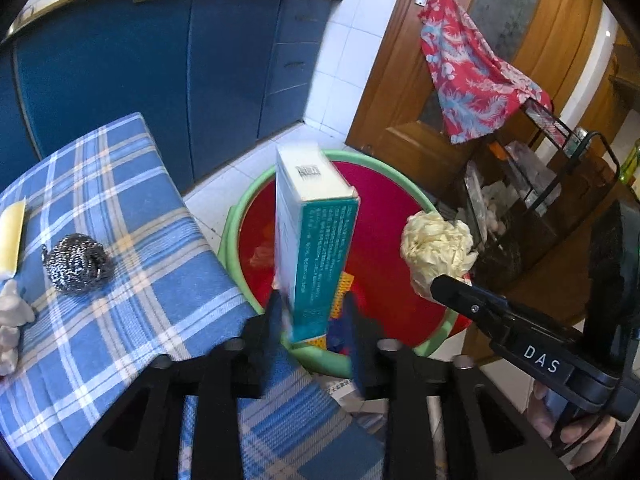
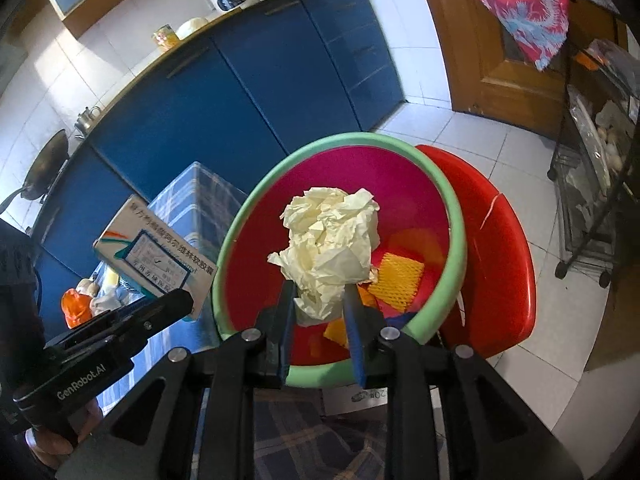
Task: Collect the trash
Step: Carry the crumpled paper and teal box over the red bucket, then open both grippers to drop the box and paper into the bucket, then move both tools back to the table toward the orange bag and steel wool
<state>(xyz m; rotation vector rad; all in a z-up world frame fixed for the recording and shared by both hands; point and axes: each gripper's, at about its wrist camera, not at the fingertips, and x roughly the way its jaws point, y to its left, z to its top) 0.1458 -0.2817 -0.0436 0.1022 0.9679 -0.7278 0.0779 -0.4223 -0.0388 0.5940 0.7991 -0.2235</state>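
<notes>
Both grippers hang over the bin (image 2: pixel 452 216), a red pail with a green rim standing on the floor just beside the table (image 1: pixel 132 208), so that whatever they let go should fall inside instead of onto the tiles. The left gripper (image 1: pixel 316 316) has a teal and white box (image 1: pixel 312 232) standing on end between its fingers, over the bin's near edge; its jaws stand spread with a gap on the right side of the box, though blur makes it hard to tell whether the left pad touches, so the box looks released or close to it. The right gripper (image 2: pixel 318 304) pinches a crumpled ball of pale paper (image 2: pixel 332 248) by its lower part, held over the middle of the bin, above the orange scraps (image 2: pixel 396 276) already lying there. On the table beside the bin a steel scourer (image 1: pixel 78 262) and some white wads (image 1: pixel 12 320) wait, probably the next pieces to collect.
</notes>
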